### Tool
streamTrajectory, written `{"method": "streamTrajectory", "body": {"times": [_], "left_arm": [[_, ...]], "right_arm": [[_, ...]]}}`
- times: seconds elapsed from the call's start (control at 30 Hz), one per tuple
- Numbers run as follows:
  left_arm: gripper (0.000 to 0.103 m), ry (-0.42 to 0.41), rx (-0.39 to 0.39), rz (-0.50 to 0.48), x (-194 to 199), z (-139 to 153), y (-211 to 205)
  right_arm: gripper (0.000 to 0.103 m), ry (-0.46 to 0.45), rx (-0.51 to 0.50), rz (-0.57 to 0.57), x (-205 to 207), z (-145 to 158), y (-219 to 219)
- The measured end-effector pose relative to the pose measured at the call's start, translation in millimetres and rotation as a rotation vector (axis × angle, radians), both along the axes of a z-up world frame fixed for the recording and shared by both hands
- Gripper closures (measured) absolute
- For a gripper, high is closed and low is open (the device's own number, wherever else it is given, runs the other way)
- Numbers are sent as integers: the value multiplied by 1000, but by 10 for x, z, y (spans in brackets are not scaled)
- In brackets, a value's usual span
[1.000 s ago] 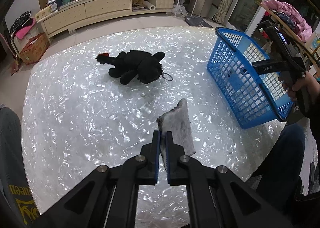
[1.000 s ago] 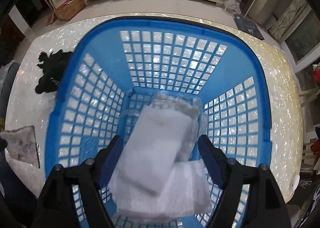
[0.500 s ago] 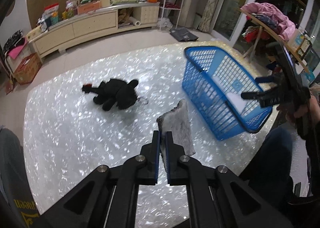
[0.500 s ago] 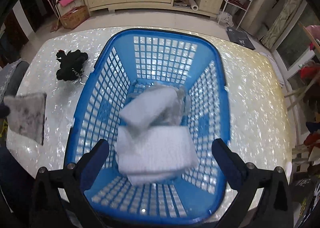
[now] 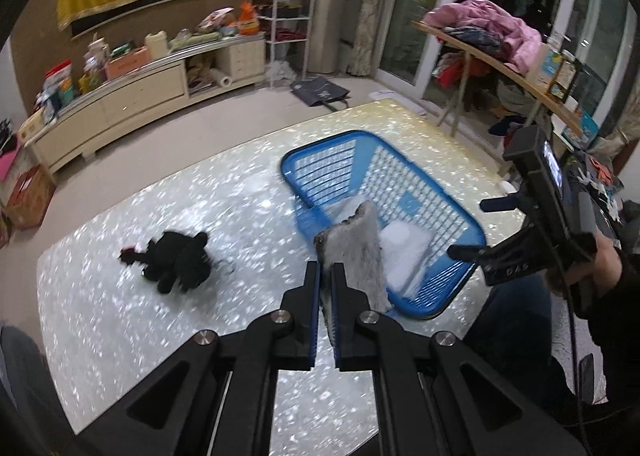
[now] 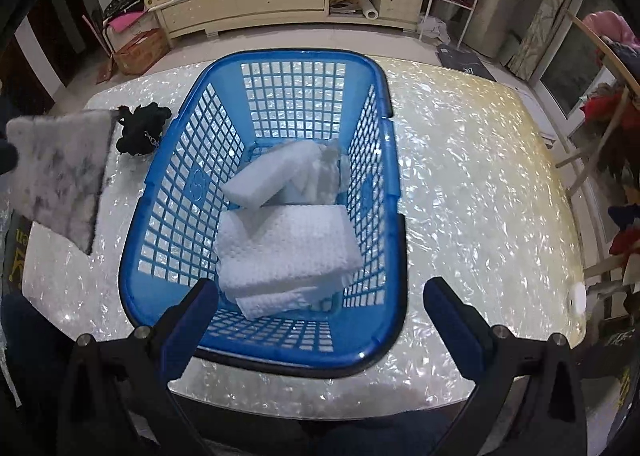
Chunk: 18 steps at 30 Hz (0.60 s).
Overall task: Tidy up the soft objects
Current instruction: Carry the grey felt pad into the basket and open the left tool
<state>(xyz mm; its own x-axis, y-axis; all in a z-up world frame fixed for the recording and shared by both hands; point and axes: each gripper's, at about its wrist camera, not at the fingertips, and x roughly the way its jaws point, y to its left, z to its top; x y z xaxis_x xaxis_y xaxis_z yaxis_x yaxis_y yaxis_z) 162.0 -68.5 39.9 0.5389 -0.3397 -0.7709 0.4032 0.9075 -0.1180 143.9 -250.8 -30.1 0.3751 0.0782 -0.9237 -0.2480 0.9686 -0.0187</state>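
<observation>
My left gripper (image 5: 326,276) is shut on a grey furry cloth (image 5: 354,252) and holds it in the air beside the near-left rim of the blue basket (image 5: 460,216). The cloth also shows at the left of the right wrist view (image 6: 60,172). My right gripper (image 6: 320,312) is open and empty, above the near rim of the basket (image 6: 264,352). In the basket lie a white foam block (image 6: 276,172) and white folded foam sheets (image 6: 288,252). A black plush toy (image 5: 180,260) lies on the table to the basket's left, also seen in the right wrist view (image 6: 142,128).
The pearly white table (image 5: 120,316) holds the basket and toy. A long cream sideboard (image 5: 132,96) with clutter stands behind it. A wooden rack with clothes (image 5: 492,44) is at the right. A cardboard box (image 6: 138,50) sits on the floor.
My left gripper has risen and swung right with the grey cloth, which now hangs at the basket's edge. My right gripper has pulled up and back from the basket, staying open.
</observation>
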Motion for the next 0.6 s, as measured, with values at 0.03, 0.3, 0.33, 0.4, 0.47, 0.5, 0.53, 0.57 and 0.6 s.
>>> {"method": "streamTrajectory", "body": {"times": [0.03,0.3,0.33,0.4,0.47,0.5,0.53,0.57,0.6], "left_arm": [[99,-3,0,-15,21,26,-70],[99,29,-6,-106,222,-7,-537],[99,37,-6,-119,247,-34,-607],[99,51,-5,-138,281,-71,-711],[99,66,-2,-155,320,-119,-806],[99,73,0,-164,341,-146,-858],[99,79,0,-175,365,-171,-915],[99,85,-1,-183,384,-190,-954],[99,91,-1,-192,403,-212,-986]], "right_arm": [[0,-2,4,-3,2,12,-11],[0,-17,38,-24,-53,39,-137],[0,-19,42,-26,-52,35,-154],[0,-22,46,-31,-55,26,-170],[0,-22,55,-38,-46,3,-203],[0,-22,62,-41,-43,-9,-219],[0,-24,77,-40,-38,-25,-231],[0,-23,84,-44,-28,-46,-246],[0,-23,87,-46,-31,-56,-251]]}}
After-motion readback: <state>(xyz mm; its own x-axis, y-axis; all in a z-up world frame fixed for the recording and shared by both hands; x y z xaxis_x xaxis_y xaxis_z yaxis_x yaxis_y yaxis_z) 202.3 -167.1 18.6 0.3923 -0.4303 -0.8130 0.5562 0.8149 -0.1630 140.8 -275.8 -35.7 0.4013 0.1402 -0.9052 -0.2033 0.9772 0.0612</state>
